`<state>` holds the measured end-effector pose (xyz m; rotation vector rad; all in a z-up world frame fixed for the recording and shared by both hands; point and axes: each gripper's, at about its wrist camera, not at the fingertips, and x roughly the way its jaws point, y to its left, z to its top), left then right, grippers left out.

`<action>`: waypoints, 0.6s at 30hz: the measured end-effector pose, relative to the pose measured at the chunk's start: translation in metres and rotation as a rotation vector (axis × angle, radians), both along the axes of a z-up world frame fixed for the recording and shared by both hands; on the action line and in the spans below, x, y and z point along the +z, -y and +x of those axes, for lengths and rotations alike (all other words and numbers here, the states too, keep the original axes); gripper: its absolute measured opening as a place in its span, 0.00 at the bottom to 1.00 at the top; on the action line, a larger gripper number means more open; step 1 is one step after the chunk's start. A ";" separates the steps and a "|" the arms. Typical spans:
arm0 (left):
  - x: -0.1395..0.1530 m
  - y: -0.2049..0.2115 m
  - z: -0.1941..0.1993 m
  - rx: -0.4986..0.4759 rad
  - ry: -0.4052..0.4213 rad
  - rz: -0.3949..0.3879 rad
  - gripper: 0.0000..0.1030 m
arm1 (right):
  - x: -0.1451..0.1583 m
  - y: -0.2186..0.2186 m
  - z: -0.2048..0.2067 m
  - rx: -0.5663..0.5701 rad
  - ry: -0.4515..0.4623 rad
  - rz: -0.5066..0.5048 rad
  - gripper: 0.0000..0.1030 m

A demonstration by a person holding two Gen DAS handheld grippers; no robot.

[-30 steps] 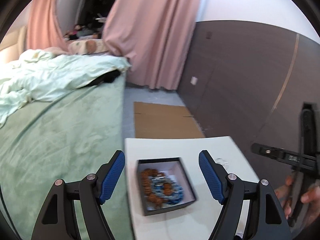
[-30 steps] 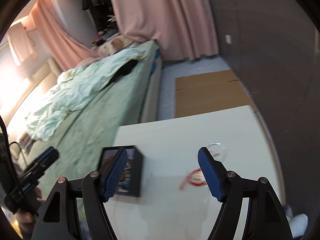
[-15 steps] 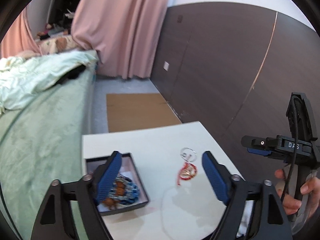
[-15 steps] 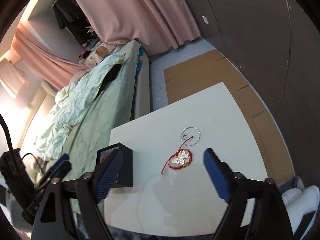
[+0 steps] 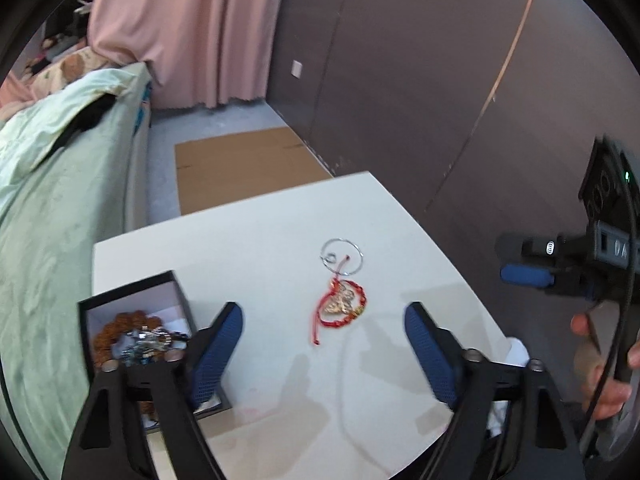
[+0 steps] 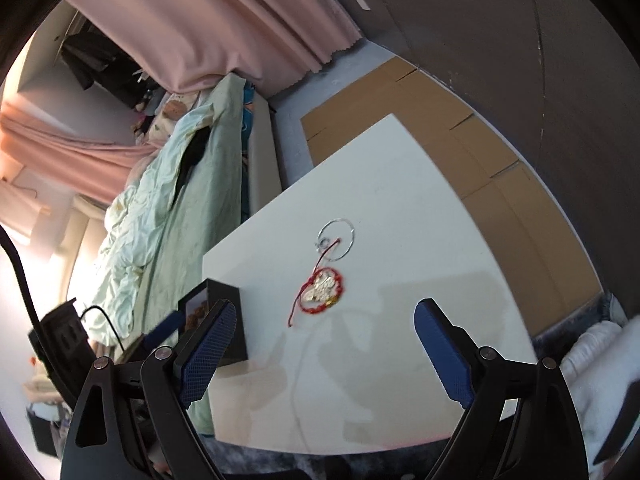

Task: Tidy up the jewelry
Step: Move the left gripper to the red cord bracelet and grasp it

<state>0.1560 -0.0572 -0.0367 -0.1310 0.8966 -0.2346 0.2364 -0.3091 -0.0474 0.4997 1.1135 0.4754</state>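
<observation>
Left tongs point(image 5: 322, 344): our jaws stand apart with nothing between the pads; they have just been closing a little, and remain wide.
Right tongs point(image 6: 324, 354): apart as well, empty, and wider than the left after opening.
Red bracelet point(image 5: 343, 303): it lies flat on the white surface point(image 5: 256, 240), just ahead of both pairs of tongs and roughly centred between each pair's pads. We see a red cord loop around a pale gold charm.
Long axis: the loop with its loose cord tail runs from the tail end near us to the far end, tilted slightly rightward in the left view.
Silver ring point(image 5: 342, 255): a thin wire hoop just beyond the bracelet, with the cord's far end lying across it, so the two may drag together.
Nearer hand: we cannot rank them; each wrist view shows the bracelet about equally close ahead.
Black box point(image 5: 136, 332): open, holding beaded pieces, to the left of the left tongs and partly behind its left finger; the bracelet lies well apart from it, to its right.
Open room: bare surface lies all round the bracelet; the near edge runs below both tongs and the right edge lies beyond the right pad.
Judgement: we think a straight descent onto the loop, pads across the cord, suits the next move.
</observation>
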 end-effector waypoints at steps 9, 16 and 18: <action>-0.039 0.024 0.028 -0.046 -0.095 0.100 0.37 | -0.004 0.015 0.013 -0.013 -0.002 -0.017 0.89; -0.062 0.030 0.045 -0.045 -0.132 0.126 0.36 | -0.010 0.015 0.024 0.003 -0.014 -0.050 0.89; -0.069 0.030 0.051 -0.040 -0.138 0.144 0.33 | -0.010 0.015 0.027 0.007 -0.014 -0.049 0.89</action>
